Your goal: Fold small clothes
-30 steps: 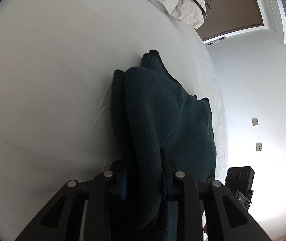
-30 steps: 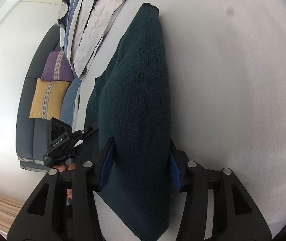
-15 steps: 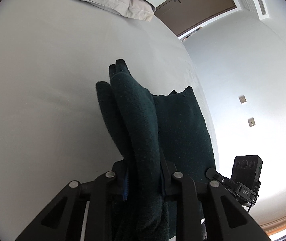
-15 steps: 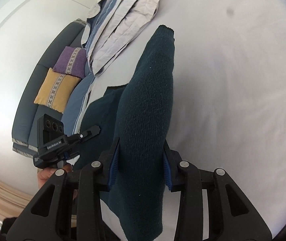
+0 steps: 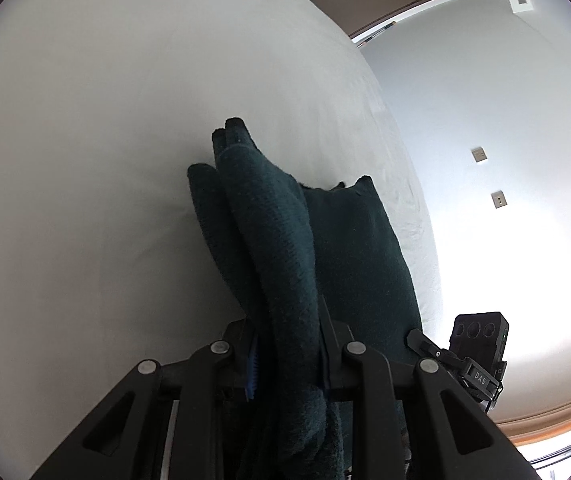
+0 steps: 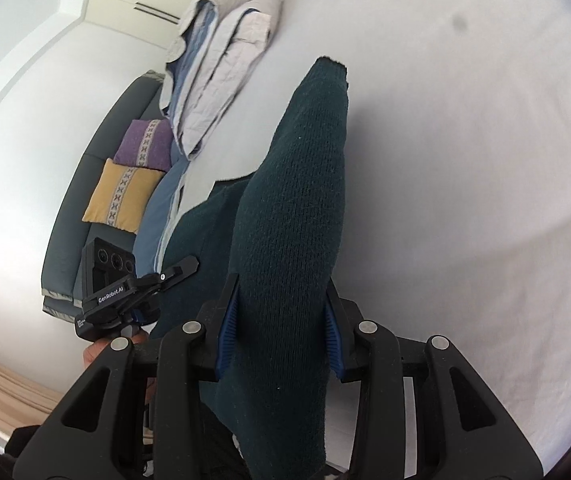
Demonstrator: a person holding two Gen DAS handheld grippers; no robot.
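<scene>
Sweater clamped in left tool & right tool, over white bed; sofa beside.

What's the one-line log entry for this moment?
left tool: shut on sweater | right tool: shut on sweater | over white bed

Right gripper fingers clamp dark green sweater above white bed.

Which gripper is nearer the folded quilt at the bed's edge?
Left. The quilt lies on the left gripper side of the sweater; the right gripper grips the opposite side.
</scene>
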